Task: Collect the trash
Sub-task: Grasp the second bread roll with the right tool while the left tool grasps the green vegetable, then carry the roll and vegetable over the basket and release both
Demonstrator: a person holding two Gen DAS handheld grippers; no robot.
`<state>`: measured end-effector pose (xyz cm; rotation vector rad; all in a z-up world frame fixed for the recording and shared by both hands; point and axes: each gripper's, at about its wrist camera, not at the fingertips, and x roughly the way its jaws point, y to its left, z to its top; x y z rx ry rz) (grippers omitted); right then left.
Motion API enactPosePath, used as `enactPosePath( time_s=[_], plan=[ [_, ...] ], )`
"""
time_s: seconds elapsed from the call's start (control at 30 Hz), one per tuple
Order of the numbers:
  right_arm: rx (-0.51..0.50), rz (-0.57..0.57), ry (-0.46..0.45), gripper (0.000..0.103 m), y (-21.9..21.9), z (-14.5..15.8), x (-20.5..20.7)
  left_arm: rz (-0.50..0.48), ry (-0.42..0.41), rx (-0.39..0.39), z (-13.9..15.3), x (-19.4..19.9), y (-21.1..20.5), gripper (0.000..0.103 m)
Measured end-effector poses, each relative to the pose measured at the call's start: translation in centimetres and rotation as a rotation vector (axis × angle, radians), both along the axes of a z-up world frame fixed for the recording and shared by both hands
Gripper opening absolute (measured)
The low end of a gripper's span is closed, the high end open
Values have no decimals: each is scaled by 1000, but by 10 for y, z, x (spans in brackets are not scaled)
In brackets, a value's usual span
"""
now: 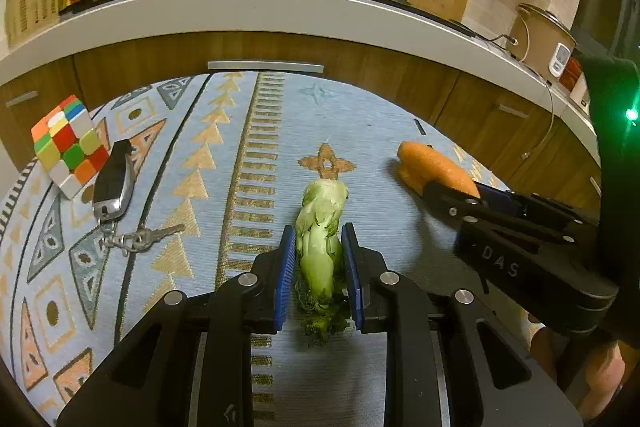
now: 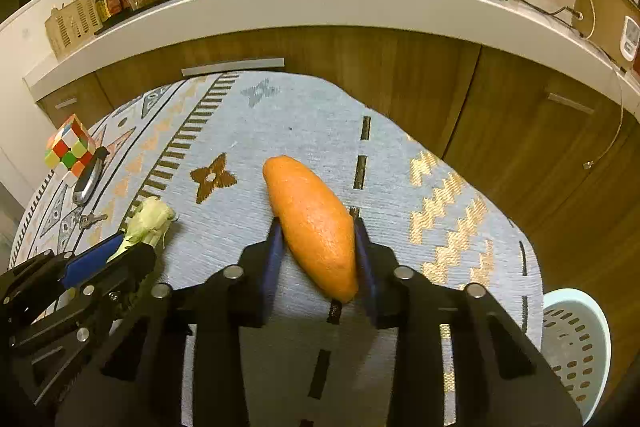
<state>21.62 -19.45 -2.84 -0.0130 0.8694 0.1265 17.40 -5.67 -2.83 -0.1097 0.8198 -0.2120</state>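
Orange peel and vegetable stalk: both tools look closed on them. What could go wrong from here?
1. The orange peel lies skewed between the right tool pads, held near one end; it may pivot or slip on lifting.
2. The vegetable stalk in the left tool is soft with loose leafy bits that could tear off onto the tablecloth.
3. The basket sits low beyond the table edge, so a drop could miss.

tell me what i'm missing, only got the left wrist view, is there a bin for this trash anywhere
Observer: Yes, a pale blue perforated basket sits low past the table's right edge.
Operator: right tongs actually on the orange peel?
Observer: Yes, the right tongs clamp the orange peel on both sides.
Operator: anything under the peel?
Observer: Only the patterned cloth, with a dashed dark line running beneath it.
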Motion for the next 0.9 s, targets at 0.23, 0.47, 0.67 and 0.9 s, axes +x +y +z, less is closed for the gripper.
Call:
enactPosePath(
  time_s=[0.23, 0.47, 0.67, 0.9],
  plan=[
    [42, -29, -58, 19, -12, 10, -9, -4, -20, -5, 2, -3, 1, 22],
    [50, -65, -109, 19, -27, 26, -36, -40, -50, -20, 13, -12, -4, 22],
    [32, -151, -170, 19, -58, 52, -77, -92, -92, -14, 33, -28, -21, 22],
    [36, -261, -210, 19, -105, 74, -124, -181, -113, -45, 56, -48, -57, 22]
  ],
)
